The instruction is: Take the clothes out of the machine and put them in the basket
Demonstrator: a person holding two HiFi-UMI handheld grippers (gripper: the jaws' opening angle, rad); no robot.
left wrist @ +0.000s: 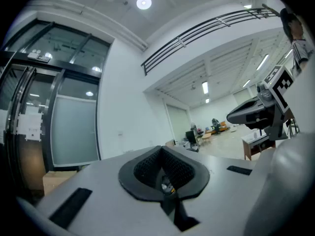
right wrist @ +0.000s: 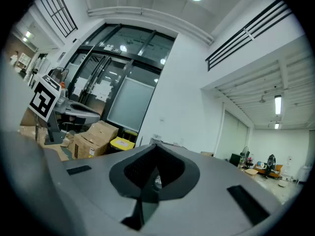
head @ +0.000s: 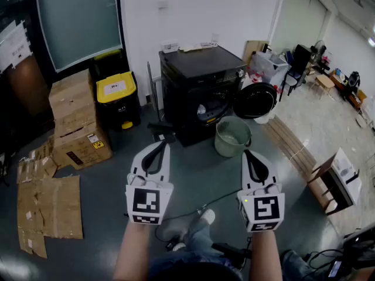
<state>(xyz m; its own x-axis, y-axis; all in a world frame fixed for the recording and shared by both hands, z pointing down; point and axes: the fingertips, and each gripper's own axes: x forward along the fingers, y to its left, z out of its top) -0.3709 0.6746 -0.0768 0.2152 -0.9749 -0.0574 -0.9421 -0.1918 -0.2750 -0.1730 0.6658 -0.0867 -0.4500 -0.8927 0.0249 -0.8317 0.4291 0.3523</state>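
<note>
**Both grippers empty, laundry waiting in the drum**

Closest to the person, the left gripper and the right gripper are held out level side by side. Each has its jaws pressed together with nothing between them, and each gripper's own view shows the same.

Beyond them on the floor, just in front of the machine's right corner, stands the pale green basket. It looks empty, or nearly so.

Behind it is the black machine with its round door swung open to the right. Something pale shows in the dark drum opening, most likely the clothes, though it is too small to tell how many pieces.

I would expect the clothes to be soft and limp, light if dry and heavier and clingy if damp. They would probably sag, trail and catch on the drum rim.

A thick bunched fold near the middle of a piece should hold better than a thin hem, which could slip from the jaws.

Cardboard boxes stand well off to the left.
</note>
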